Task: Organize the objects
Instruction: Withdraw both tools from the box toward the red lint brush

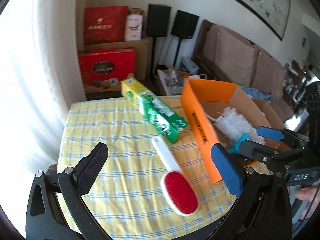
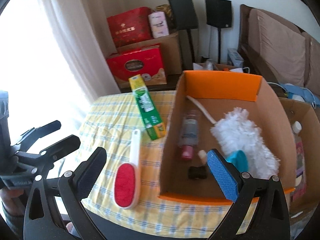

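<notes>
A lint brush (image 1: 180, 194) with a red pad and white handle lies on the yellow checked tablecloth (image 1: 112, 124). My left gripper (image 1: 160, 170) hovers over it, open, holding nothing. Behind the brush lies a long green and yellow box (image 1: 158, 112). On the right stands an orange-edged cardboard box (image 2: 220, 86). It holds a white fluffy duster (image 2: 244, 138), a bottle with a pink cap (image 2: 189, 132) and a small black object (image 2: 198, 173). My right gripper (image 2: 157, 174) is above the box's near left corner, wide open and empty. The lint brush (image 2: 126, 184) is to its left.
A second cardboard box (image 2: 306, 116) with a bottle in it stands further right. Red gift boxes (image 2: 138, 64), brown cartons and two black speakers (image 2: 219, 12) line the back wall. A sofa (image 1: 240, 56) is at the right and a bright curtain (image 1: 30, 80) at the left.
</notes>
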The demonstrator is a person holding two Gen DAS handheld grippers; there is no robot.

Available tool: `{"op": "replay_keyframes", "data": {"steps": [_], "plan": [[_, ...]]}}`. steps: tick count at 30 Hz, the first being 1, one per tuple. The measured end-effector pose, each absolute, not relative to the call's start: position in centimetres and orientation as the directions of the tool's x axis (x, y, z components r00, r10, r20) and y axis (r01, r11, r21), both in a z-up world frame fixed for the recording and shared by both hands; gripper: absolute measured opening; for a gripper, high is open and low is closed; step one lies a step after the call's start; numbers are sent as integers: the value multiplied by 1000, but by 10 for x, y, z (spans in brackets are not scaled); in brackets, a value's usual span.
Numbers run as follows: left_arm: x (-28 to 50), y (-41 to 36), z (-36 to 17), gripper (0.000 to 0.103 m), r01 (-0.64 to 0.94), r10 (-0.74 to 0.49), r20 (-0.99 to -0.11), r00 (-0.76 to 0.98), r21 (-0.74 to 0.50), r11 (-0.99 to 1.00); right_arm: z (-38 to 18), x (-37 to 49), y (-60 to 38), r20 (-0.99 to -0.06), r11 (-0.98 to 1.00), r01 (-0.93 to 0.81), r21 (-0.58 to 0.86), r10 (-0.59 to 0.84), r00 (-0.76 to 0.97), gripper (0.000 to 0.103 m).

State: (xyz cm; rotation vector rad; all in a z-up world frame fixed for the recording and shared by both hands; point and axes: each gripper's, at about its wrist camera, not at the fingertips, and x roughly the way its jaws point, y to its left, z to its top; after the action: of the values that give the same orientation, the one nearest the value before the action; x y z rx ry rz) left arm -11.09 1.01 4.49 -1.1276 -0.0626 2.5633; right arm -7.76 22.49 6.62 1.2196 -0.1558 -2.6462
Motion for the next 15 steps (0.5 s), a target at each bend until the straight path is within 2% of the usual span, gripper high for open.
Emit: {"op": "replay_keyframes", "data": {"steps": [8,15], "plan": [[-109,-29,26,103,-217,293,-726,-622,-200,-956,52,-83,179,-751,-954,236,182,-290,-593,101],[-107,-52,7,102,-179,283,-742,-608,-219,-959,32,-83,147,-768,-942,282,181,-315,-558,95]]}}
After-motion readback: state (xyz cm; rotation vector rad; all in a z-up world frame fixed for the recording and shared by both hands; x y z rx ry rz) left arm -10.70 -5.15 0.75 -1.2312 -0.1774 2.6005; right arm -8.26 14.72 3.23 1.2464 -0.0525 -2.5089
